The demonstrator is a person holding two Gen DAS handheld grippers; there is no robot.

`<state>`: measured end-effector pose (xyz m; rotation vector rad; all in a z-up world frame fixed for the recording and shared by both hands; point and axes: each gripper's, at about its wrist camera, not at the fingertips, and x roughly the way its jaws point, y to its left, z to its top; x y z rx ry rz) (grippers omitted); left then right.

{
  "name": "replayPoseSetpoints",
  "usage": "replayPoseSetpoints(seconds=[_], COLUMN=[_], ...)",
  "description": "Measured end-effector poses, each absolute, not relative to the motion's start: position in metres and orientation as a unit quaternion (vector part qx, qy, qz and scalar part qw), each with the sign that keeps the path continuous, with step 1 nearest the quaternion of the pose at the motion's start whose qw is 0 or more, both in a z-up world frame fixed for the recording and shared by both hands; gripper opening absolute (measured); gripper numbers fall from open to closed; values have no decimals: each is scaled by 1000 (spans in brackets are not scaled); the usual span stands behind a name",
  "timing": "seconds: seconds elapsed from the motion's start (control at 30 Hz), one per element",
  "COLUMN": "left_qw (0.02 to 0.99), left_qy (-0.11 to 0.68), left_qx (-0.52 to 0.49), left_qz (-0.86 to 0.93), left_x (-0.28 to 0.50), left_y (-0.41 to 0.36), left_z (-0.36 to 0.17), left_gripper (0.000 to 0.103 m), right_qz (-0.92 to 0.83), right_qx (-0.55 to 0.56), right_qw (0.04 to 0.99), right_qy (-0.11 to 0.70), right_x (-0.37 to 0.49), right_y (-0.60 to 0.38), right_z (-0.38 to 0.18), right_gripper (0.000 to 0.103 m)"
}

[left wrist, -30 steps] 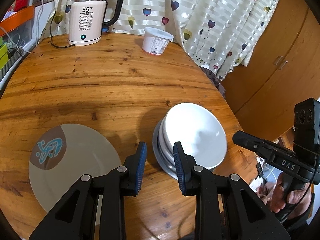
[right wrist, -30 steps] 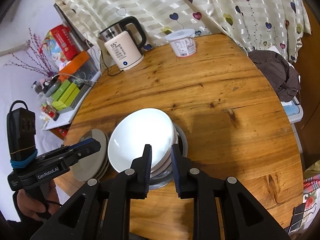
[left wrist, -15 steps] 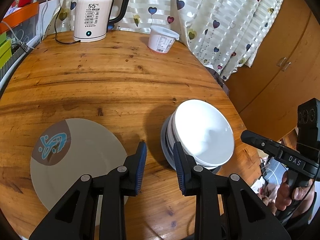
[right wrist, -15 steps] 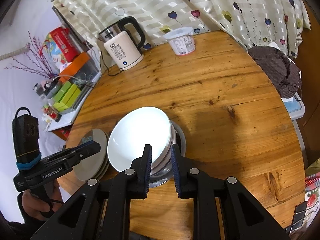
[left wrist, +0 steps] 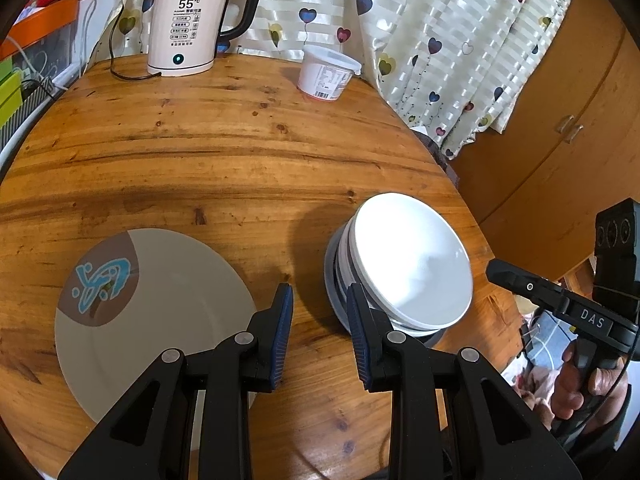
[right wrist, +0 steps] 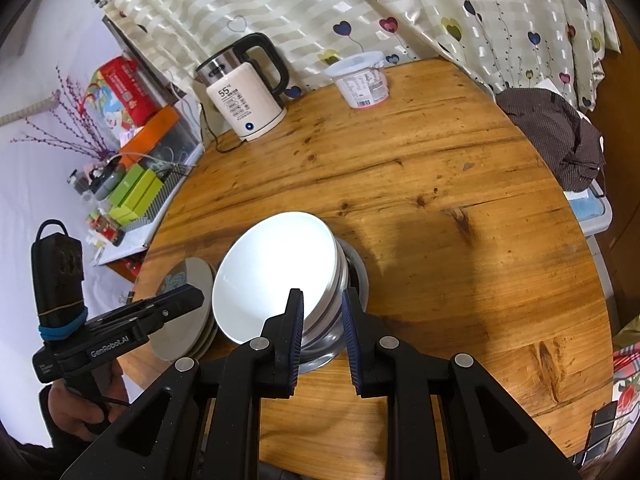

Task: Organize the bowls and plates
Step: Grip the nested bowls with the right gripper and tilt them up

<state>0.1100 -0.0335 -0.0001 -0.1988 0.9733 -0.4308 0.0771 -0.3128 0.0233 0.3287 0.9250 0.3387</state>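
Left of the bowl stack [left wrist: 408, 264] on the counter [left wrist: 224, 148] lies the plate stack [left wrist: 152, 316]. The left tool [left wrist: 318, 316] hangs empty, narrowly parted. The right tool [right wrist: 322, 322], narrowly parted, straddles the stack's near rims; I'd release gently, keeping the tilted top bowl nested.

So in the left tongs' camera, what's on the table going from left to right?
Plate with the blue drawing → kettle → white tub → stack of bowls.

Both wrist views high, angled down, sharing bowl stack [left wrist: 408, 268], seemingly near
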Motion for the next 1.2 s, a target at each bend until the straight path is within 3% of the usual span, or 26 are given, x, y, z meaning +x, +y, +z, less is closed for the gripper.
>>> replayPoseSetpoints(seconds=[0.97, 1.2], left_qw=[817, 807], left_qy=[510, 517], left_qx=[-138, -144], left_qz=[-232, -245], left_x=[133, 137], left_y=[-34, -38], left_z=[-29, -34], left_gripper=[28, 28], right_qz=[186, 197], right_qx=[246, 259], right_qw=[816, 806], right_qy=[489, 495], right_x=[97, 101], right_y=[-340, -344], right_z=[-27, -33], right_gripper=[19, 8])
